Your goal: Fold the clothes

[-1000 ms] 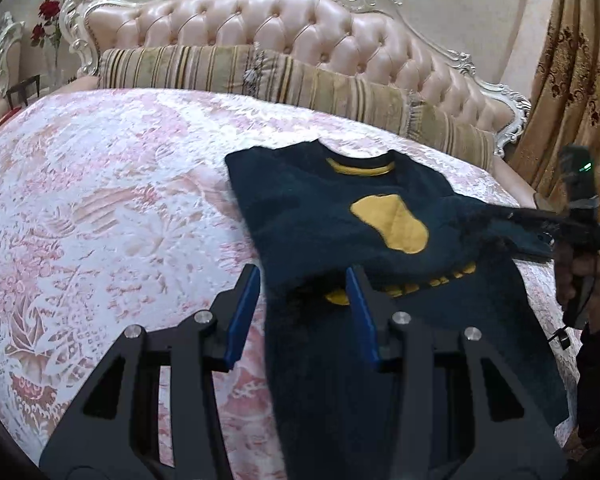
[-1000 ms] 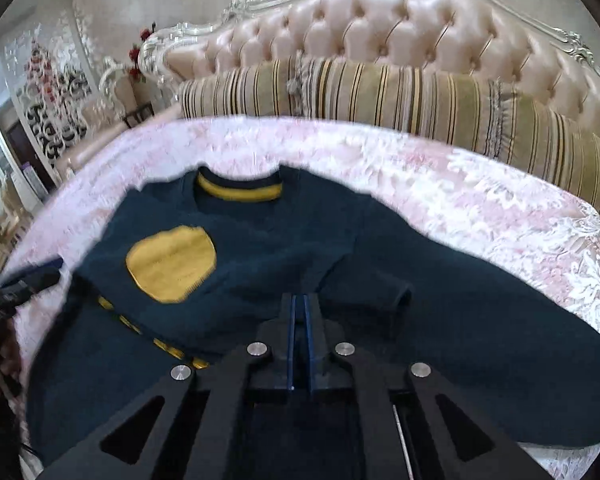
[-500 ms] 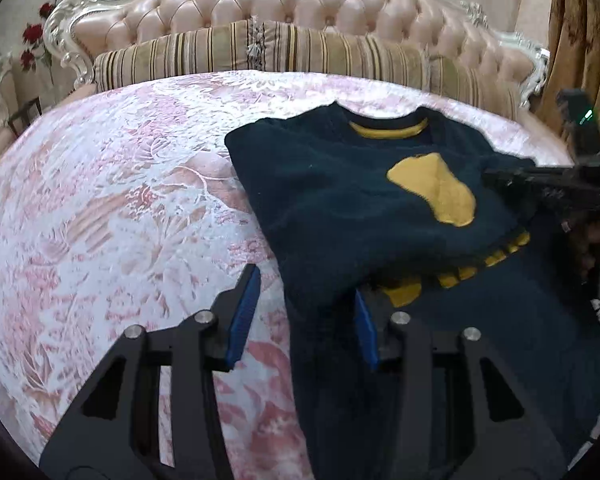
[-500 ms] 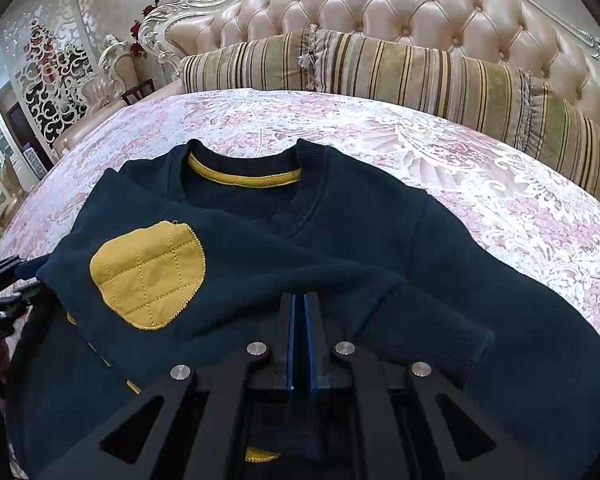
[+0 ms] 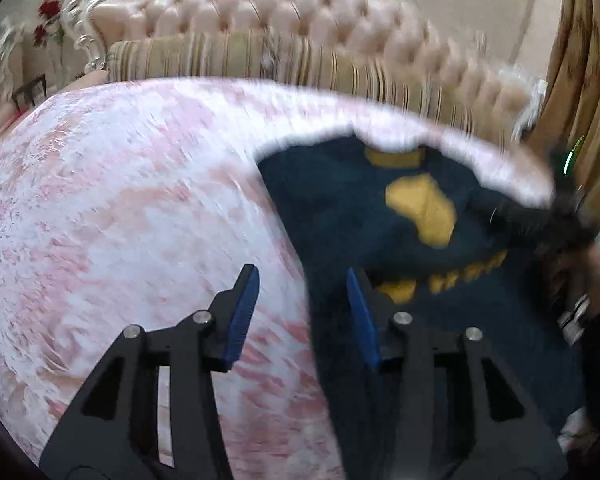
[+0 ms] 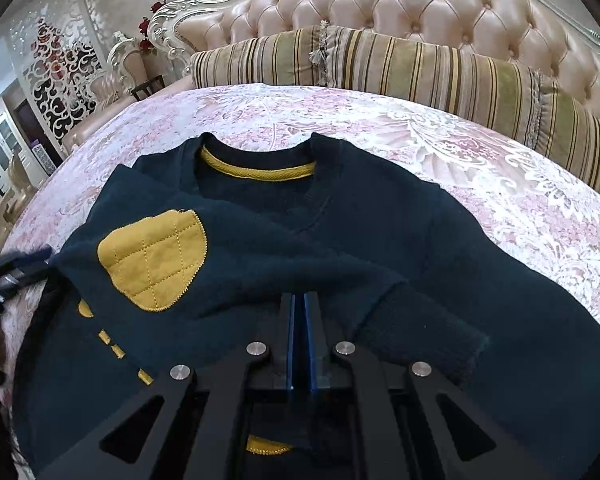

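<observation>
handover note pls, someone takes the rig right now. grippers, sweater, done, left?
Left gripper: open, holding nothing, at the sweater's side edge on the bedspread; this view is motion-blurred.
Right gripper: fingers shut; appears to pinch the sleeve, though the contact itself is hidden.
Sweater lies flat, collar toward the pillows.
Done: one sleeve, the one with the yellow elbow patch, is folded across the chest, cuff by the right gripper.
Left: probably release the sleeve, fold the other sleeve in, then fold the body.
</observation>
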The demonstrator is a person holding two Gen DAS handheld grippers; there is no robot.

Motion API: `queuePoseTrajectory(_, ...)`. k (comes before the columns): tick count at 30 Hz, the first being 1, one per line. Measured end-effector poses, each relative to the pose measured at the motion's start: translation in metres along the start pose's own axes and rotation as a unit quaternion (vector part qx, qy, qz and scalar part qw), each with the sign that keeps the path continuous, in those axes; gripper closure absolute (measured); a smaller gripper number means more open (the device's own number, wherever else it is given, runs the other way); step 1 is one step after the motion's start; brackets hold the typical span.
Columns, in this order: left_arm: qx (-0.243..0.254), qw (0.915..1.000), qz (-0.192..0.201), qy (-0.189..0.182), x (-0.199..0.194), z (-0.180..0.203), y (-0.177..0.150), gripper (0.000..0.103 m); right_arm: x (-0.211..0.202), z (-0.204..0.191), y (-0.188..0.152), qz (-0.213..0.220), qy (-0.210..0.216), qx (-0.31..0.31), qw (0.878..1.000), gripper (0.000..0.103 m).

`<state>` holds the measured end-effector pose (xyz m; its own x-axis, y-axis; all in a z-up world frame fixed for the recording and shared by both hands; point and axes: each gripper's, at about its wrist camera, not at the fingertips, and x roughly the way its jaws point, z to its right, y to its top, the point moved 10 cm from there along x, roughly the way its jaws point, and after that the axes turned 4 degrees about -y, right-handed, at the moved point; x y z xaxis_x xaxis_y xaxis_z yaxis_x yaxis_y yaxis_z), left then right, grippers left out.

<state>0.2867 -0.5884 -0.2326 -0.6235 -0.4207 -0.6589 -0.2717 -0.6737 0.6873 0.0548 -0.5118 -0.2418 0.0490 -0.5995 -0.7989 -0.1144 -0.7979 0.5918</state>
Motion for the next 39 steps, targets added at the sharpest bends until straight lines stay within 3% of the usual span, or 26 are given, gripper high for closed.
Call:
queuePoseTrajectory(4, -0.064, 0.9963, -0.023, -0.053, 0.037, -0.022, 0.041, 0.053, 0.000, 0.000, 0.000, -0.001, 0.003, 0.003, 1.000, 0.097)
queuePoseTrajectory(9, -0.080, 0.9926, -0.053, -0.075, 0.080, -0.023, 0.049, 0.057, -0.001, 0.000, -0.002, -0.003, 0.006, 0.000, 1.000, 0.098)
queuePoseTrajectory(11, -0.086, 0.9908, -0.064, -0.083, 0.096, -0.023, 0.053, 0.088, -0.002, 0.000, -0.003, -0.005, 0.006, -0.002, 1.000, 0.098)
queuePoseTrajectory(12, -0.088, 0.9899, -0.070, -0.086, 0.104, -0.023, 0.054, 0.091, -0.002, 0.000, -0.003, -0.006, 0.006, -0.001, 1.000, 0.098)
queuePoseTrajectory(19, -0.072, 0.9923, -0.059, -0.082, 0.123, -0.028, 0.053, 0.091, -0.005, 0.000, -0.008, -0.008, 0.001, -0.001, 1.000, 0.098)
queuePoseTrajectory(21, -0.076, 0.9920, -0.055, -0.084, 0.118, -0.029, 0.052, 0.085, -0.005, 0.000, -0.007, -0.008, 0.001, 0.001, 1.000, 0.098)
queuePoseTrajectory(23, -0.078, 0.9926, -0.049, -0.080, 0.105, -0.032, 0.053, 0.071, -0.006, 0.000, -0.007, -0.010, -0.002, -0.001, 1.000, 0.098)
queuePoseTrajectory(26, -0.071, 0.9939, -0.028, -0.080, 0.075, -0.033, 0.055, 0.070, -0.006, 0.001, -0.007, -0.013, -0.002, 0.000, 1.000, 0.097)
queuePoseTrajectory(29, -0.030, 0.9953, -0.013, -0.091, 0.045, -0.013, 0.043, 0.070, -0.006, 0.001, -0.007, -0.013, -0.002, -0.001, 1.000, 0.097)
queuePoseTrajectory(31, 0.028, 0.9954, -0.022, -0.089, 0.035, 0.014, 0.023, 0.073, -0.006, 0.000, -0.008, -0.012, -0.008, -0.005, 1.000, 0.097)
queuePoseTrajectory(33, 0.085, 0.9932, -0.050, -0.063, 0.042, 0.031, 0.002, 0.080, -0.006, 0.001, -0.008, -0.012, -0.007, -0.005, 1.000, 0.098)
queuePoseTrajectory(34, 0.117, 0.9902, -0.074, -0.021, 0.051, 0.030, -0.012, 0.085, -0.007, 0.001, -0.008, -0.012, -0.006, -0.005, 1.000, 0.098)
queuePoseTrajectory(39, 0.109, 0.9919, -0.064, -0.015, 0.052, 0.025, -0.017, 0.083, -0.007, 0.002, -0.008, -0.012, -0.002, -0.006, 1.000, 0.098)
